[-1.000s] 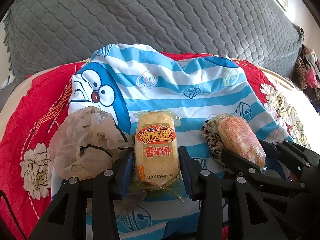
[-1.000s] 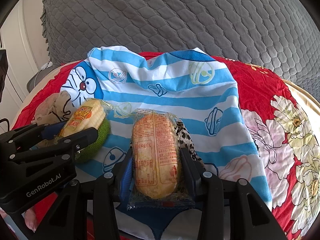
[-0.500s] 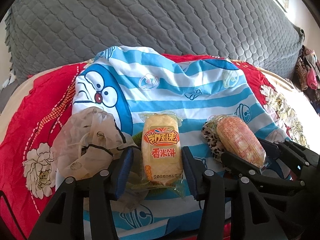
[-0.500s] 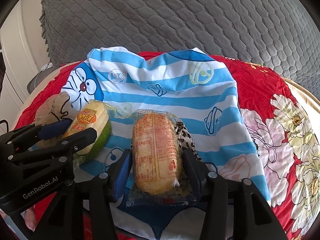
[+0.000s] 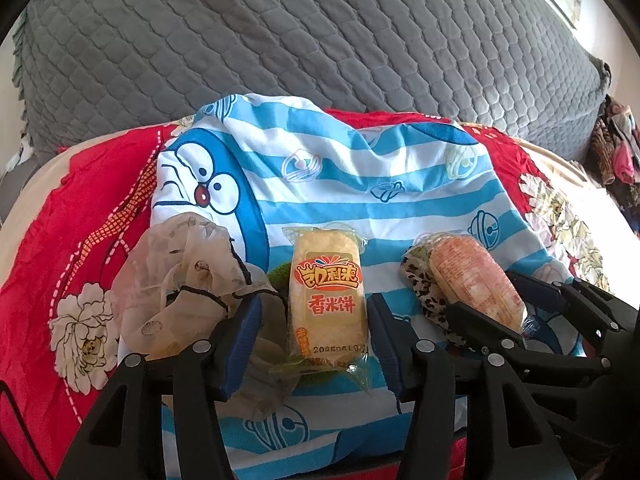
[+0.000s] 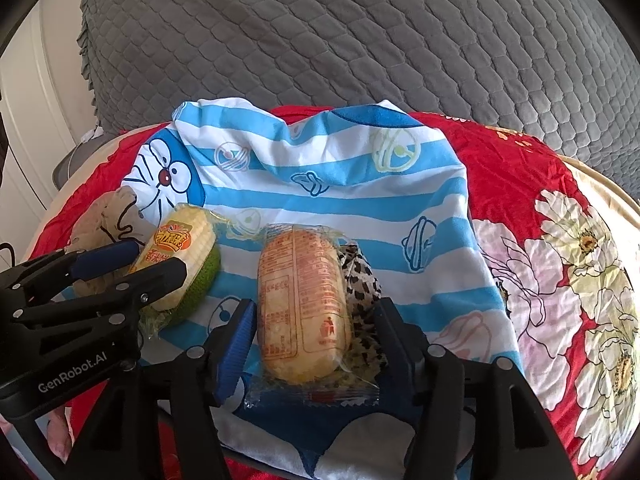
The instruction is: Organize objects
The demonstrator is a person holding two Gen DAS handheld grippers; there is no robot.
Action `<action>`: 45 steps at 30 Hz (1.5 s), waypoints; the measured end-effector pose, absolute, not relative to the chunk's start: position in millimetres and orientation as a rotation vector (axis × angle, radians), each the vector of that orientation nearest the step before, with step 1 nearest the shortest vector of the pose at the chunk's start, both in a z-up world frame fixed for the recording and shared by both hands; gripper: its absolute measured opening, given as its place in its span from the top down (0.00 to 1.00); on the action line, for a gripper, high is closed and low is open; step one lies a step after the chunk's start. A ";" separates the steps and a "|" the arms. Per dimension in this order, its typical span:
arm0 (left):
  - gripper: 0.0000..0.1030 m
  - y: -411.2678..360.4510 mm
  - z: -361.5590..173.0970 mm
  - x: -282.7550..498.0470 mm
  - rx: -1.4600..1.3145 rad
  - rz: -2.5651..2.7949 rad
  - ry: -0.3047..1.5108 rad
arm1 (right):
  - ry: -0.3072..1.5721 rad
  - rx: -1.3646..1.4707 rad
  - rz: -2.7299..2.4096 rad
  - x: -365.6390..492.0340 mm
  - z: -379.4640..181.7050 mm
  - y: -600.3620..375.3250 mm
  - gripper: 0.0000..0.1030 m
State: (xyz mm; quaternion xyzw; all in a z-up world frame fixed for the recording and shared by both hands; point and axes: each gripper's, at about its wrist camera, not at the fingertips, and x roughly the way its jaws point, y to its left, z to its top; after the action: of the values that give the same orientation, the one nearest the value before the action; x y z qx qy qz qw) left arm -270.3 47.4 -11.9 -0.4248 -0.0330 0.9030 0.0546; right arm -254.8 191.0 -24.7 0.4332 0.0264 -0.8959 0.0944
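A yellow rice-cake packet (image 5: pixel 327 300) lies on a green knitted piece (image 6: pixel 202 276) on the blue striped Doraemon cloth (image 5: pixel 340 188). My left gripper (image 5: pixel 314 320) is open, its jaws on either side of the packet with gaps. A second rice-cake packet (image 6: pixel 302 304), label side down, lies on a leopard-print piece (image 6: pixel 360 280). My right gripper (image 6: pixel 316 328) is open around it without touching. Each gripper also shows in the other view, the right one (image 5: pixel 508 300) and the left one (image 6: pixel 132 264).
A beige sheer mesh pouch (image 5: pixel 180 280) lies left of the yellow packet. The cloth rests on a red floral bedspread (image 6: pixel 560 260). A grey quilted cover (image 5: pixel 320 32) rises behind. Clothes (image 5: pixel 616 152) hang at the far right.
Both grippers have opened wider and drawn back a little from the packets. The packets stay where they lie on the cloth.
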 end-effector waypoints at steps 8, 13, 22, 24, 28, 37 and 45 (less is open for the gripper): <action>0.45 47.3 -6.7 -268.3 -1.286 2.744 -0.087 | 0.097 1.277 -2.668 -253.8 -19.8 191.5 0.38; 0.43 45.9 -5.0 -265.8 -1.284 2.749 -0.089 | 0.102 1.268 -2.669 -252.8 -17.2 191.3 0.37; 0.40 44.6 0.4 -261.7 -1.272 2.757 -0.095 | 0.105 1.250 -2.675 -250.9 -10.1 191.0 0.37; 0.39 43.6 1.7 -260.4 -1.272 2.756 -0.100 | 0.105 1.244 -2.677 -250.0 -8.5 191.0 0.37; 0.39 43.2 3.7 -258.1 -1.273 2.755 -0.096 | 0.106 1.234 -2.678 -248.3 -4.4 190.3 0.37; 0.39 43.9 12.7 -252.7 -1.258 2.763 -0.091 | 0.107 1.205 -2.685 -243.3 7.7 191.0 0.37; 0.39 44.4 20.9 -247.4 -1.255 2.767 -0.104 | 0.111 1.192 -2.689 -237.8 16.7 191.3 0.37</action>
State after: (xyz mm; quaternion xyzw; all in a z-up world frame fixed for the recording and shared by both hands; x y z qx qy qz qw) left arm -247.4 44.4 20.9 -0.4123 -0.0340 0.9090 0.0507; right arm -237.8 191.3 16.7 0.4029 0.0374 -0.9091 0.0990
